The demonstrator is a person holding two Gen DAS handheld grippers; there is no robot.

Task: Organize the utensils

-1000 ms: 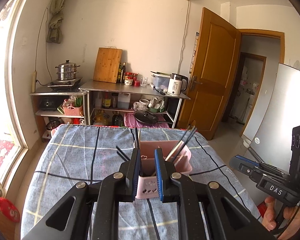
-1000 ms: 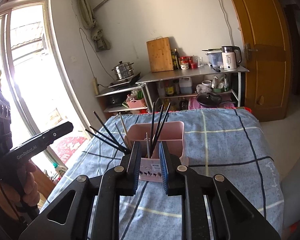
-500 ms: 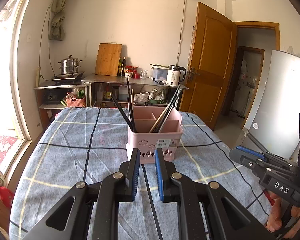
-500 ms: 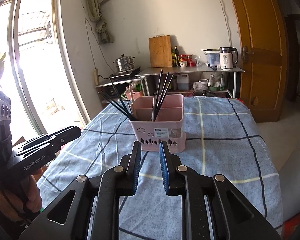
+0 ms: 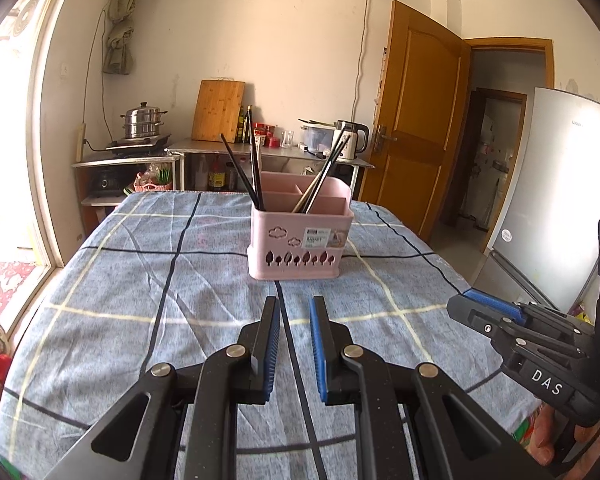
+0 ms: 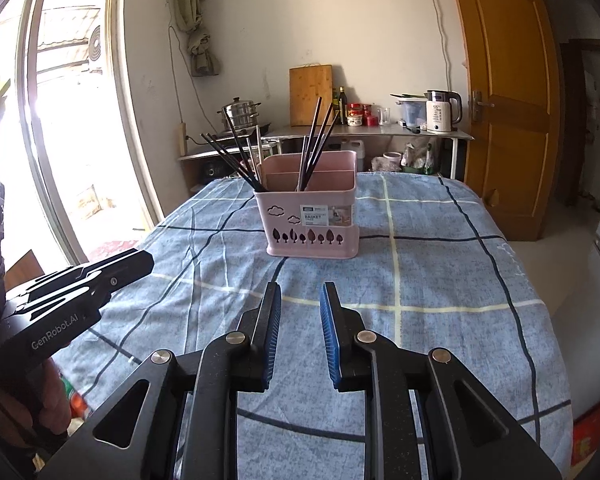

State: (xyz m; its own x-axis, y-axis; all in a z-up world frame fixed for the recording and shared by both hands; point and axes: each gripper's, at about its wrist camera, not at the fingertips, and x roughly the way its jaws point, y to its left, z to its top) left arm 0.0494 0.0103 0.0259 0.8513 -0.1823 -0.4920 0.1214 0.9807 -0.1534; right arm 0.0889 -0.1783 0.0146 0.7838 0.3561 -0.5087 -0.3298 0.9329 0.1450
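Blue checked cloth (image 5: 100,280) covers the table; at frame centre stands a pink basket (image 5: 300,240) holding dark chopsticks (image 5: 256,172) (leaning outward). Left gripper (image 5: 294,312) and right gripper (image 6: 300,300) hover empty at bottom, jaws slightly parted.

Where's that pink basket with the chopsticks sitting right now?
The pink basket stands upright mid-table on the blue checked tablecloth, centred in both wrist views, ahead of both grippers and touching neither.
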